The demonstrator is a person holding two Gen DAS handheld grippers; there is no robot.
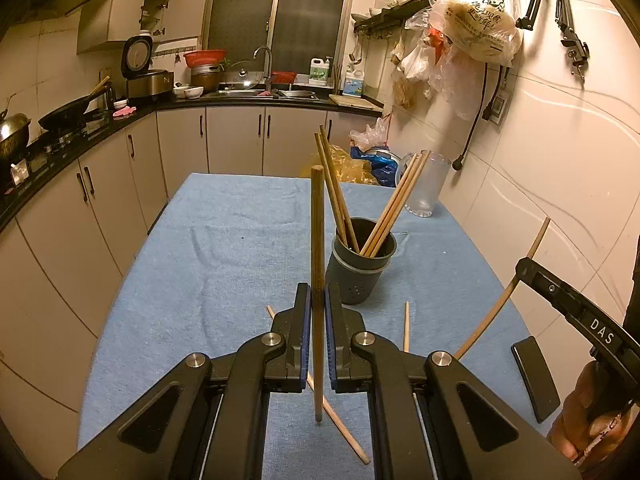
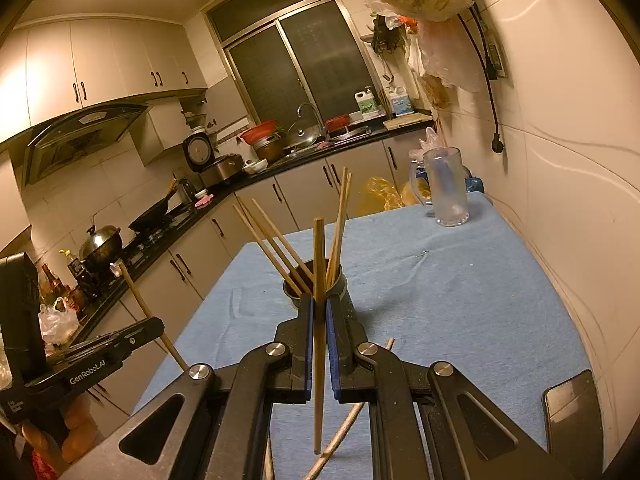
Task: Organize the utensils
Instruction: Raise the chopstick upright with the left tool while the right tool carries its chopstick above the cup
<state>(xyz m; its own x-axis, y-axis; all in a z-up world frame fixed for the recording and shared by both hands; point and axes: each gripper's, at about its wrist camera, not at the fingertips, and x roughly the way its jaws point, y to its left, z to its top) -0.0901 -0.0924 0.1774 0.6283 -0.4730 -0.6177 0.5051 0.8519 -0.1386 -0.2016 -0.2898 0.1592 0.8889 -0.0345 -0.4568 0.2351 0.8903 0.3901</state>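
My left gripper [image 1: 318, 294] is shut on a wooden chopstick [image 1: 318, 220] that stands upright between the blue pads. My right gripper [image 2: 319, 304] is shut on another upright chopstick [image 2: 319, 256]. A dark grey holder [image 1: 356, 276] with several chopsticks stands on the blue cloth just ahead of both grippers, and it shows behind the right fingers [image 2: 347, 286]. Loose chopsticks lie on the cloth [image 1: 406, 326], one of them under the left gripper [image 1: 344, 428] and one under the right [image 2: 344, 424]. Each wrist view shows the other gripper at its edge [image 1: 522, 268] [image 2: 158, 325].
A black phone [image 1: 534, 376] [image 2: 572, 412] lies near the table's right edge. A clear plastic jug [image 1: 426, 184] [image 2: 446, 188] stands at the far right corner by the tiled wall. Kitchen counters with a stove and pans run along the left. Plastic bags hang on the wall.
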